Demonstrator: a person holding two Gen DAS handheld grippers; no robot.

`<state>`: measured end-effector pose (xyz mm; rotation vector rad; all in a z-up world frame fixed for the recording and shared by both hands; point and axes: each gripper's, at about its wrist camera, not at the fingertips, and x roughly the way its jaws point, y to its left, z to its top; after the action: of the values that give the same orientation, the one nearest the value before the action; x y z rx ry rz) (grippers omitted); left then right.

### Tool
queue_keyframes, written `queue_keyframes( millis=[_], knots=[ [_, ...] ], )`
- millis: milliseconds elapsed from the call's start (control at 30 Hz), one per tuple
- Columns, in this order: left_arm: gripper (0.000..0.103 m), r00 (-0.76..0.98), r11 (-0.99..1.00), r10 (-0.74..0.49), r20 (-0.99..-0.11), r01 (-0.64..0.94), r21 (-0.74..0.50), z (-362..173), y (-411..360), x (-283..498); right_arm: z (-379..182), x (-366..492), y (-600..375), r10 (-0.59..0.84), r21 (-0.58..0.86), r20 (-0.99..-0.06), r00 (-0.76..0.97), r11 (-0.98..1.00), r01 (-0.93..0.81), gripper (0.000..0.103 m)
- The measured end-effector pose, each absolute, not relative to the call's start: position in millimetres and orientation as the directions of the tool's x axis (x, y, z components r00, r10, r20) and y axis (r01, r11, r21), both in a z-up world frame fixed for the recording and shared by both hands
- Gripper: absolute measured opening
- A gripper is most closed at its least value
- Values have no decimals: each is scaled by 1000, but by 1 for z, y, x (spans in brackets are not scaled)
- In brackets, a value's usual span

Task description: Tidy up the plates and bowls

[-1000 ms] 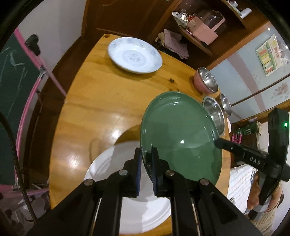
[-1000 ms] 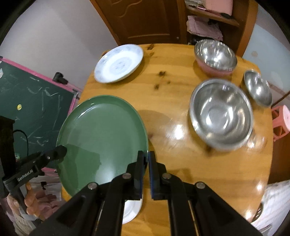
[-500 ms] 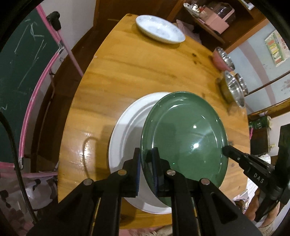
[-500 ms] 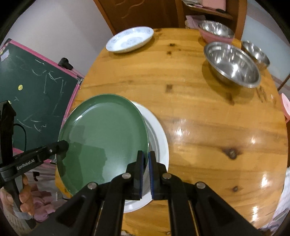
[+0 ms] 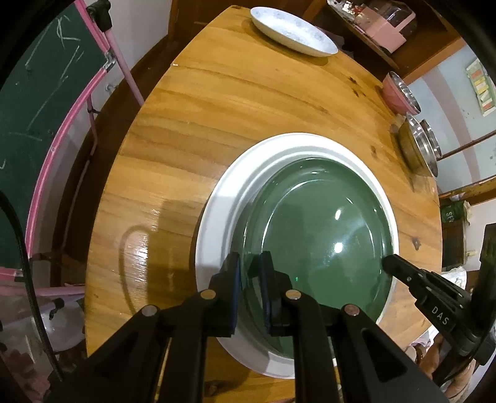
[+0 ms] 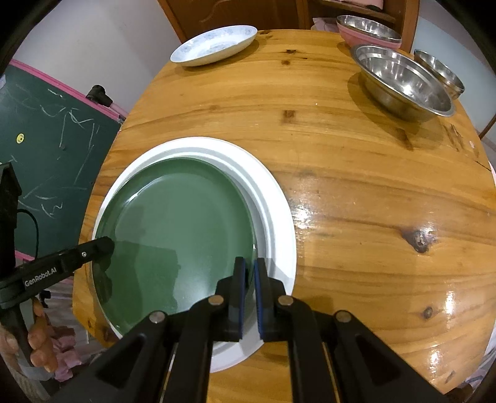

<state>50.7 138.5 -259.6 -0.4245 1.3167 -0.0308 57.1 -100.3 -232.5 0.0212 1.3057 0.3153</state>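
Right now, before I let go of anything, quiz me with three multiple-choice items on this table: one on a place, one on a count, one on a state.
1. Where does the green plate lie?
A. inside the white plate
B. beside the patterned dish
C. in a steel bowl

2. How many steel bowls show at the table's far right?
A. one
B. two
C. three

3. How do the two tools stand?
A. both wide open, clear of the plate
B. both closed on the green plate's rim
C. only the left grips

Answers:
1 A, white rim rings the green plate all round.
2 C, the large bowl, the small bowl and the bowl nested in pink.
3 B, the left tool and right tool each pinch opposite edges.
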Motion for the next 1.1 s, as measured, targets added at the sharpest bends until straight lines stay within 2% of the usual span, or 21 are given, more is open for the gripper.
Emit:
queue_keyframes(
  millis=[467,700,933,967,1000,1067,1100],
  knots=[
    [13,262,913,-282,-923,-223,-342,-261,140,53,-236,59,-103,245,194,-943,225,955,-226,6],
    [30,258,916,-289,-922,-207,-344,-257,132,52,-235,59,-102,228,173,-947,227,955,-240,6],
    [36,276,923,-271,-922,-198,-330,-248,126,49,-233,57,-103,232,181,-946,227,957,-226,6],
    [39,290,927,-261,-921,-191,-323,-244,125,49,-231,56,-103,232,180,-944,234,957,-226,6],
    [50,298,928,-256,-919,-189,-320,-241,126,49,-229,56,-102,230,174,-942,246,958,-227,6],
    [63,322,926,-254,-912,-192,-325,-233,127,48,-224,55,-103,228,166,-935,273,958,-234,6],
    [63,335,925,-254,-907,-191,-329,-229,126,48,-221,54,-103,227,162,-932,284,959,-235,6]
  ],
)
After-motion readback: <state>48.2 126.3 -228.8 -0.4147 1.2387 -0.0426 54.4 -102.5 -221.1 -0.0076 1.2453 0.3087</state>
